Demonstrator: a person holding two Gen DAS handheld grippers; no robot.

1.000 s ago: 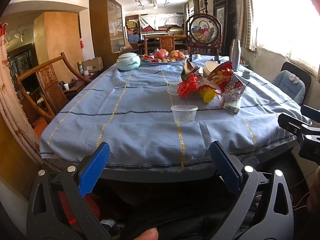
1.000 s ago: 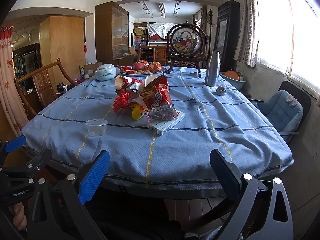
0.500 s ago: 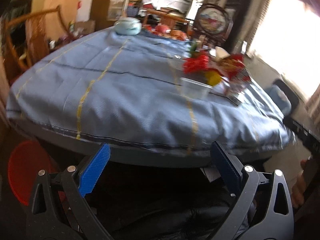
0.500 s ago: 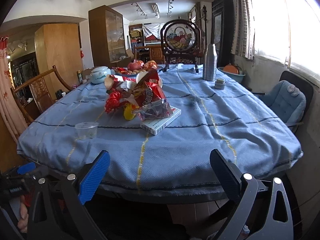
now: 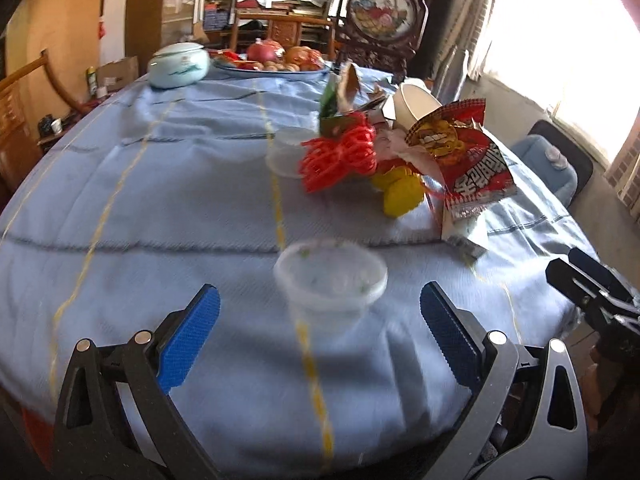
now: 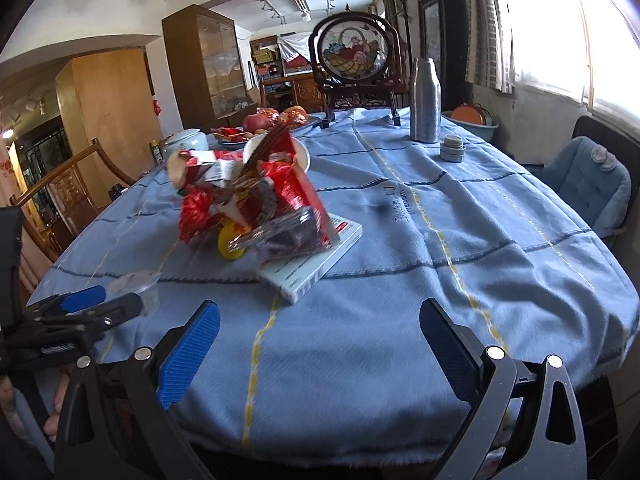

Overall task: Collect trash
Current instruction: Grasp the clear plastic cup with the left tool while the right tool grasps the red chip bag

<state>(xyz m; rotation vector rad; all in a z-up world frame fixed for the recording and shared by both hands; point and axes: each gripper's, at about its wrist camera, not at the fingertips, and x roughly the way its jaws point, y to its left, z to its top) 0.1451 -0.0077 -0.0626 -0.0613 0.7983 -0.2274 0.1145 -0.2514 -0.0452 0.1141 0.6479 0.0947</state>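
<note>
A clear plastic cup [image 5: 331, 280] stands on the blue tablecloth [image 5: 160, 208], just ahead of my open, empty left gripper [image 5: 320, 316]. Behind it lies a trash pile: red netting [image 5: 340, 156], a red snack bag [image 5: 468, 160], yellow pieces [image 5: 400, 196], a second clear cup [image 5: 286, 152] and a white paper cup [image 5: 412, 104]. In the right wrist view the pile [image 6: 256, 204] sits on a white box [image 6: 316, 260]. My right gripper [image 6: 320, 320] is open and empty over the table's near edge. The left gripper [image 6: 80, 304] shows at the left there, by the cup [image 6: 136, 284].
A pale lidded jar [image 5: 178, 66] and a fruit plate [image 5: 276, 60] stand at the far end. A steel bottle [image 6: 424, 100] and its cap [image 6: 452, 148] stand far right. A round framed screen [image 6: 352, 56], a padded chair [image 6: 592, 184] and a wooden chair [image 6: 68, 184] surround the table.
My left gripper has swung up from below the table edge and moved in over the table toward the clear cup. My right gripper has moved closer to the table.
</note>
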